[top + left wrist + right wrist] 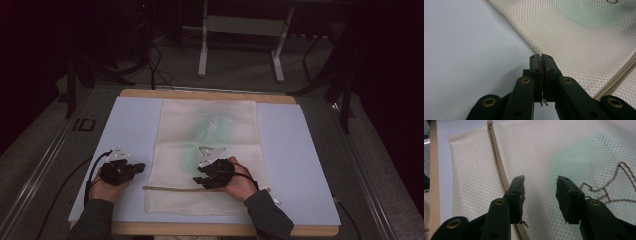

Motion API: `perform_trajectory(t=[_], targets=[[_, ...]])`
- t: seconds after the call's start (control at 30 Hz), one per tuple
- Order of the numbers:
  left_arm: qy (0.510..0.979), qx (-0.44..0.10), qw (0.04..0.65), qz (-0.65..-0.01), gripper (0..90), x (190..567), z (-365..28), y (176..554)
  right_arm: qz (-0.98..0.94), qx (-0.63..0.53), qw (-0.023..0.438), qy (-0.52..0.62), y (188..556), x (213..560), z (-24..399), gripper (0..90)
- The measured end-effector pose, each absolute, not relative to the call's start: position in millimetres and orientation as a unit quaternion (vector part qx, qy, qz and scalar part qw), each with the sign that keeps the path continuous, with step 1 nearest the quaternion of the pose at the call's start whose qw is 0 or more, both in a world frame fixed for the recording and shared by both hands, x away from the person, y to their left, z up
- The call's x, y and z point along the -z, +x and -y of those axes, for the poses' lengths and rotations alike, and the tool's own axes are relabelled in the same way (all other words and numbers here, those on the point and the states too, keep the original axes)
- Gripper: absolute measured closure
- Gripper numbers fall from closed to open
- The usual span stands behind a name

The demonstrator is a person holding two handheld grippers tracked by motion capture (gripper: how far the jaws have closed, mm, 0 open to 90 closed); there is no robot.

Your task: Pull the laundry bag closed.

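A cream mesh bag [210,145] lies flat on the pale blue mat [130,130], with something green [212,127] showing faintly through the mesh. Its zipper [170,188] runs along the near side. My left gripper [142,167] rests on the mat just left of the bag's edge, jaws shut with nothing between them [541,58]. My right gripper [199,181] sits over the bag's near middle, jaws open above the mesh [540,187], the zipper [499,170] just beside one jaw.
The mat lies on a wooden table [210,94]. Beyond the far edge stand the white legs of a frame [202,50] on a grey floor. Cables [65,190] trail off the left side.
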State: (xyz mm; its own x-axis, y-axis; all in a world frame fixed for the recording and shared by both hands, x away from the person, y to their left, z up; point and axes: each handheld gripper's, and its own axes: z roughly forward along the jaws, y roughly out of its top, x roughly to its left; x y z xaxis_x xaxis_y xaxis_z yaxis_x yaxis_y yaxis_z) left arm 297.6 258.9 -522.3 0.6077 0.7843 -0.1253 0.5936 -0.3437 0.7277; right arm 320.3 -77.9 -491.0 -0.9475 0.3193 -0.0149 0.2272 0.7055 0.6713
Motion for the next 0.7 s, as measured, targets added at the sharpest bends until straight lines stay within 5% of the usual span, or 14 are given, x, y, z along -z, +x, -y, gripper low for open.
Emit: perform_trajectory(t=[0.7], targets=[[0.811, -0.122, 0.386, -0.422, 84.0, 523, -259, 298, -0.925, -0.359, 0.044, 0.114, 317, 501, 34, 64.6]])
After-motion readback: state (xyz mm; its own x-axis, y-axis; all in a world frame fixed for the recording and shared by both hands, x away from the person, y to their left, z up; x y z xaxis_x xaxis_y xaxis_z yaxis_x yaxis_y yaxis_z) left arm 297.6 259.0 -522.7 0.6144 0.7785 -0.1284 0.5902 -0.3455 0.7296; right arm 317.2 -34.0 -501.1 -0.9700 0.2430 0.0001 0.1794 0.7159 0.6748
